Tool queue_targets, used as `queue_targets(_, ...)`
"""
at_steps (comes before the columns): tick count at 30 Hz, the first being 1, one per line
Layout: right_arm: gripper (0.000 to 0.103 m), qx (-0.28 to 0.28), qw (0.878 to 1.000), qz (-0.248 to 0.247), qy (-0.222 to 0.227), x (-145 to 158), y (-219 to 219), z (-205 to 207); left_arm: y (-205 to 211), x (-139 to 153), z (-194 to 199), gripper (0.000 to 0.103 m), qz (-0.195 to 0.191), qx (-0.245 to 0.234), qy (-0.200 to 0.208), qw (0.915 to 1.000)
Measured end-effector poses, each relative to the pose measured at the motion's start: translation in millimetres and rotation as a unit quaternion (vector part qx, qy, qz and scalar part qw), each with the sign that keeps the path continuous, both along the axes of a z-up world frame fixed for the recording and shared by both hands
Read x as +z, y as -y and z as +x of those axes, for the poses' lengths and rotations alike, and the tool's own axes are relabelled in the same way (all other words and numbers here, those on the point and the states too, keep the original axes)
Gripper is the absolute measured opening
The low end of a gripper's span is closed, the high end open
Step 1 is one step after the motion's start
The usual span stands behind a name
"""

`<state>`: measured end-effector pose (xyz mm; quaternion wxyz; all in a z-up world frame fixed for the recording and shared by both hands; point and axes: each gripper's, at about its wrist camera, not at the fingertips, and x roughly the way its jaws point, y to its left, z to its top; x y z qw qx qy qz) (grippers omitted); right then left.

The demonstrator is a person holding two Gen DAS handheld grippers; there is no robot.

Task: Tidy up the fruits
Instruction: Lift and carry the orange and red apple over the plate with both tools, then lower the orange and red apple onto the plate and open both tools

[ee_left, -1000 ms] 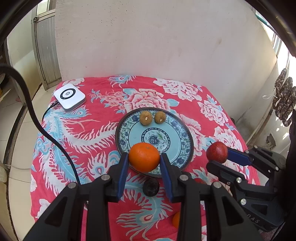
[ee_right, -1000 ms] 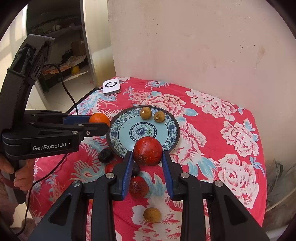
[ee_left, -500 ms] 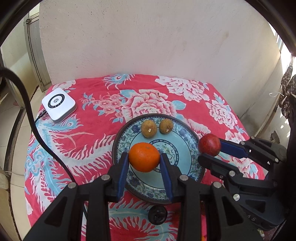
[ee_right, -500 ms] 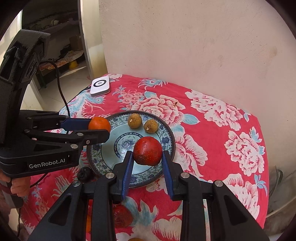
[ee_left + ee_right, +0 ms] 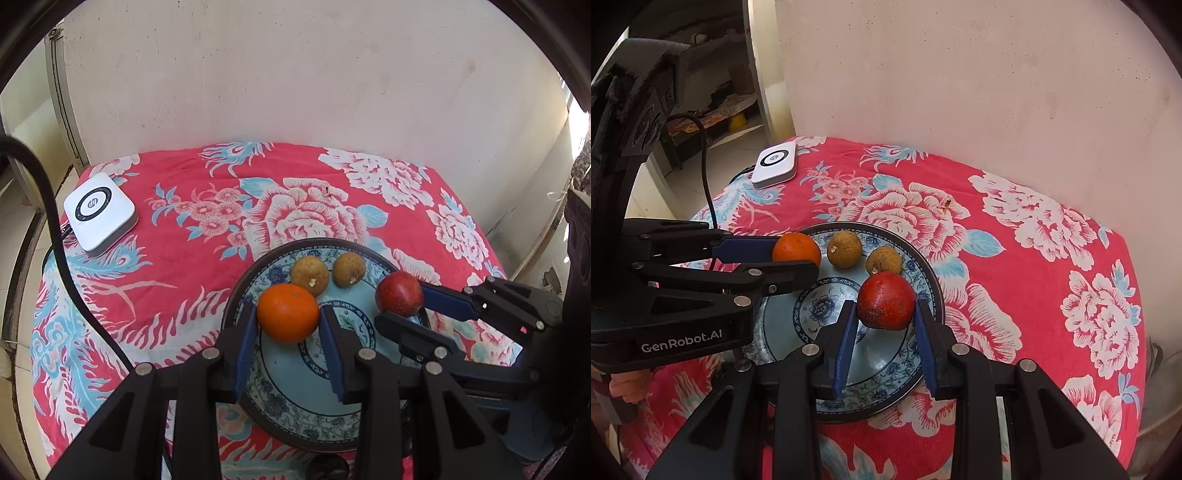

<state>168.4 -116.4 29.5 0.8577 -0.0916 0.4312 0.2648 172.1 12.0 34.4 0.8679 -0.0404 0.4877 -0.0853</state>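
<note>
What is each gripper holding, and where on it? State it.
The left gripper clamps the orange across its sides; the right gripper clamps the red fruit across its sides, both over the plate.

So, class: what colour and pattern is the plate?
The plate is pale blue with dark blue flower motifs and a dark rim, clearest in the right wrist view.

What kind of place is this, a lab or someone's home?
Most likely a home: a flowered red cloth covers the table, a patterned china plate holds fruit, and a tiled room with household clutter shows through the doorway.
</note>
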Motion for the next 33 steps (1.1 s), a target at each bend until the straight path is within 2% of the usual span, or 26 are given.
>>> queue_targets(18, 0.032, 0.001, 1.000, 0.007, -0.002, -9.8, -3.7, 11.2, 1.2, -9.5, 6.0, 0.036, 0.002, -0.003, 0.010, 0.9999)
queue_targets(33, 0.035, 0.006, 1.000, 0.000, 0.001, -9.2, -5.7, 11.2, 0.6, -5.4, 2.9, 0.036, 0.002, 0.005, 0.011, 0.9999)
